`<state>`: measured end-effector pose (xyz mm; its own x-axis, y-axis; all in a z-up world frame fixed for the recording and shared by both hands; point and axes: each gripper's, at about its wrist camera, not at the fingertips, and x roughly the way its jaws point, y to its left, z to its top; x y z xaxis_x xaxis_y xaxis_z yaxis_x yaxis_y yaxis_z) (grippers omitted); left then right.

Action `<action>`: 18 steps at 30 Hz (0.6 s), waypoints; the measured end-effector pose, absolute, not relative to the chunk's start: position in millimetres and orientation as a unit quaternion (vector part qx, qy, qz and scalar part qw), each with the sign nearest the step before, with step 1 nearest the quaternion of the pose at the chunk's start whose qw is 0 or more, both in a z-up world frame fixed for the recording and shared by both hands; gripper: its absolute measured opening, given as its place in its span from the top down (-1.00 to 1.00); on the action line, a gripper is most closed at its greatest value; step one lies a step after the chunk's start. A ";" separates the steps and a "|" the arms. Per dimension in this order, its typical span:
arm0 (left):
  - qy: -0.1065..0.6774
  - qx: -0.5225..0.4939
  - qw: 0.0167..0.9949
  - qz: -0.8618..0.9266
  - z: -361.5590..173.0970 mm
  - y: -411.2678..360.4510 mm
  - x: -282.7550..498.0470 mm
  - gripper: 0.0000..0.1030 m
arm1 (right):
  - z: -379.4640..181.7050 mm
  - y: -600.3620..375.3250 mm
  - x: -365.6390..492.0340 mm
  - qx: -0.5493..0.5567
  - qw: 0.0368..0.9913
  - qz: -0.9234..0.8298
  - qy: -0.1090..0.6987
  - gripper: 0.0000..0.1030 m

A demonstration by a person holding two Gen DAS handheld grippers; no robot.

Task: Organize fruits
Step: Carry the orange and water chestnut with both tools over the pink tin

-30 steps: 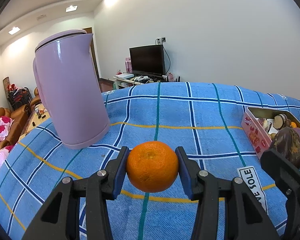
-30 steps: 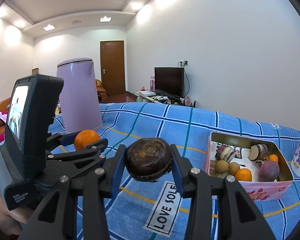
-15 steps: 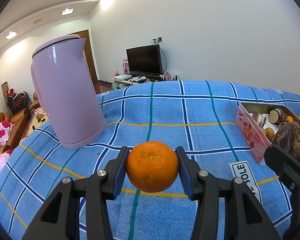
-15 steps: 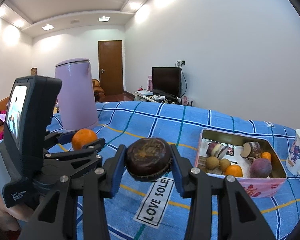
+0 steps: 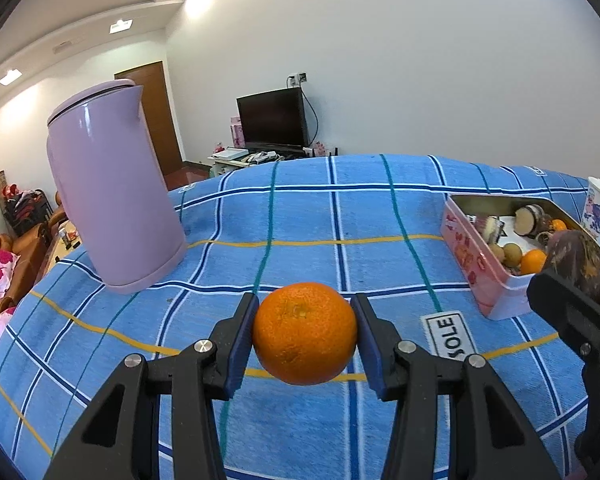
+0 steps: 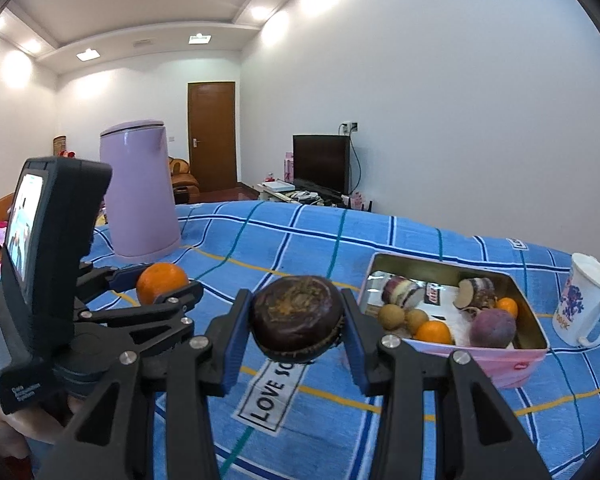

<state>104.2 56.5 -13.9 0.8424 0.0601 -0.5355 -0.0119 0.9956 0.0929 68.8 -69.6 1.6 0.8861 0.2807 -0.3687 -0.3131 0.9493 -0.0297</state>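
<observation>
My left gripper (image 5: pixel 305 334) is shut on an orange mandarin (image 5: pixel 305 333) and holds it above the blue checked cloth (image 5: pixel 300 216). It also shows in the right wrist view (image 6: pixel 162 282) at the left. My right gripper (image 6: pixel 298 322) is shut on a dark brown round fruit (image 6: pixel 298 318), held above the cloth; that fruit shows at the right edge of the left wrist view (image 5: pixel 576 266). A pink tin box (image 6: pixel 516 364) with several fruits inside stands to the right, also in the left wrist view (image 5: pixel 480 276).
A tall lilac kettle (image 5: pixel 112 192) stands on the cloth at the left, also in the right wrist view (image 6: pixel 140 196). A white mug (image 6: pixel 584 300) stands right of the tin. A "LOVE SOLE" label (image 6: pixel 274 394) lies on the cloth.
Both grippers have swung to the left with their fruits held; the tin box and mug have come further into view on the right. The grips are unchanged.
</observation>
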 end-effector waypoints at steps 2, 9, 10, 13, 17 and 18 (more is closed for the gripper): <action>0.280 0.046 0.959 0.015 -13.7 51.2 102.5 0.04 | 1.9 -74.9 67.8 -0.043 0.971 0.149 0.182 0.11; 0.283 0.048 0.958 0.001 -13.5 32.8 97.9 0.04 | 2.5 -93.2 62.9 -0.040 0.974 0.134 0.180 0.11; 0.283 0.048 0.958 -0.001 -13.8 30.8 97.4 0.04 | 2.5 -94.8 62.4 -0.040 0.974 0.133 0.180 0.11; 0.284 0.047 0.957 -0.008 -14.0 22.8 95.9 0.04 | 3.5 -102.2 60.3 -0.040 0.975 0.127 0.178 0.11; 0.285 0.049 0.957 -0.018 -13.9 11.5 93.2 0.04 | 4.2 -111.4 58.2 -0.039 0.976 0.119 0.177 0.11; 0.285 0.050 0.957 -0.022 -13.9 7.2 92.5 0.04 | 4.4 -114.7 57.7 -0.038 0.977 0.117 0.177 0.11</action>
<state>92.5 7.2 -13.9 0.8366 -0.0138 -0.5477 0.0712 0.9940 0.0836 57.7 -114.7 4.4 0.9102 0.2143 -0.3544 -0.2411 0.9700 -0.0325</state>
